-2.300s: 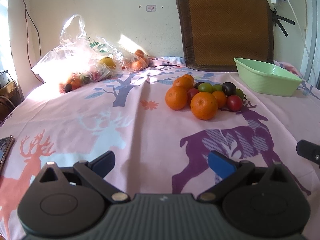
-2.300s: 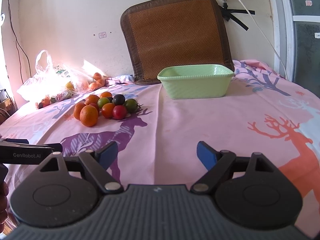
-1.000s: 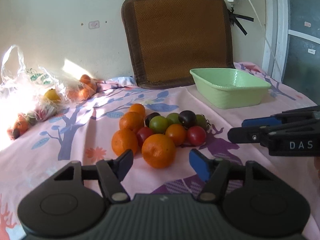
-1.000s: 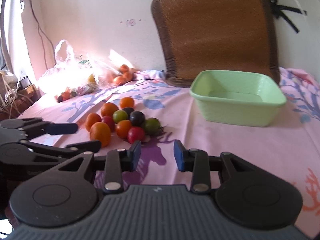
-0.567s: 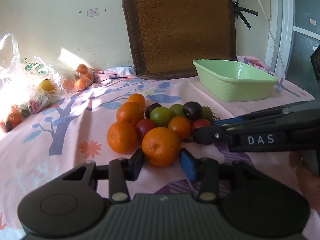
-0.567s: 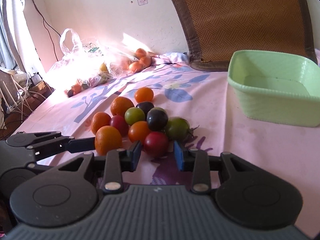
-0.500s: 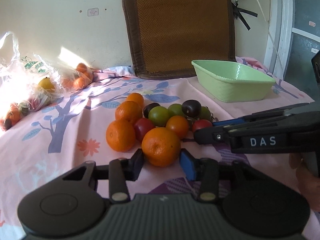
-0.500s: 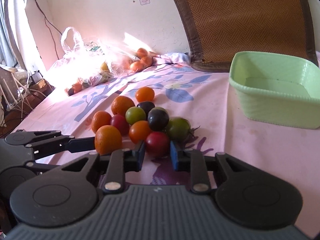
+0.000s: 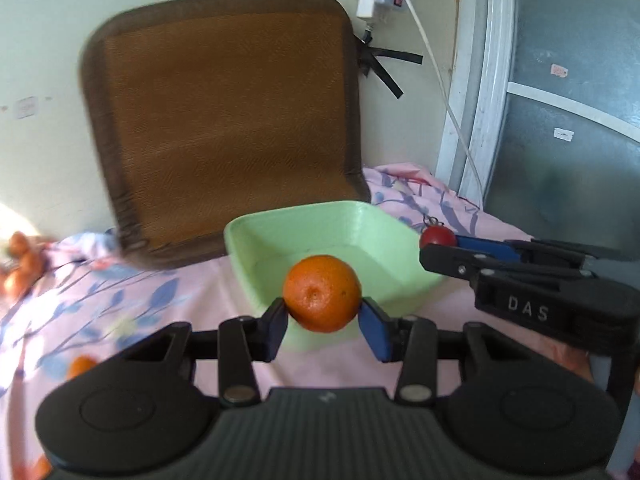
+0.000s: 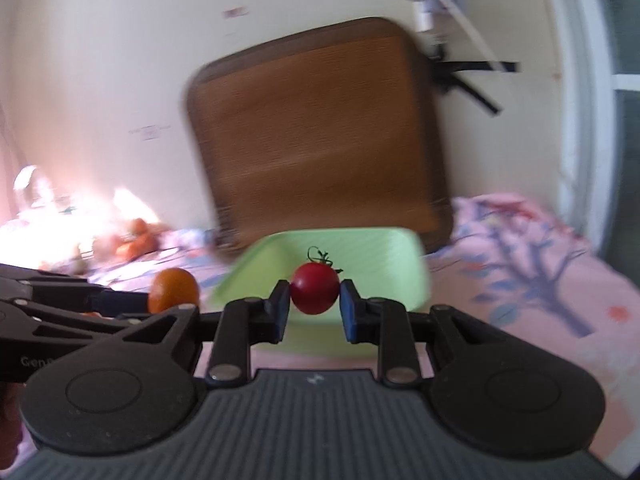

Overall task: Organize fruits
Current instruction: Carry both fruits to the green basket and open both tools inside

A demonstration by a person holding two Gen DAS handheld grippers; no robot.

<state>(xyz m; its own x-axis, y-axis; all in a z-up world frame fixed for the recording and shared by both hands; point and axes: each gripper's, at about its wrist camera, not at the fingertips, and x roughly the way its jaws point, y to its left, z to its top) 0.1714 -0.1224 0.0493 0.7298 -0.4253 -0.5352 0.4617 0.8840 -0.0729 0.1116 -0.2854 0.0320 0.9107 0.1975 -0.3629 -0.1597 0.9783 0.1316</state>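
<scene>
My left gripper (image 9: 323, 318) is shut on an orange (image 9: 322, 293) and holds it in the air just in front of the light green basin (image 9: 360, 220). My right gripper (image 10: 313, 311) is shut on a red cherry tomato (image 10: 315, 287) with a green stem, held before the same basin (image 10: 372, 248). In the left wrist view the right gripper and its tomato (image 9: 437, 236) are at the basin's right rim. In the right wrist view the left gripper's orange (image 10: 174, 290) is to the left of the basin. The basin looks empty.
A brown woven cushion (image 9: 224, 120) leans on the wall behind the basin. More oranges (image 9: 20, 264) lie at the far left on the pink deer-print cloth (image 9: 140, 292), and one orange (image 9: 80, 366) is near my left gripper. A white cable (image 9: 440, 80) hangs by the window frame.
Both grippers closed on fruit from the pile, the left on the orange and the right on the red tomato, then lifted and swung right towards the green basin.
</scene>
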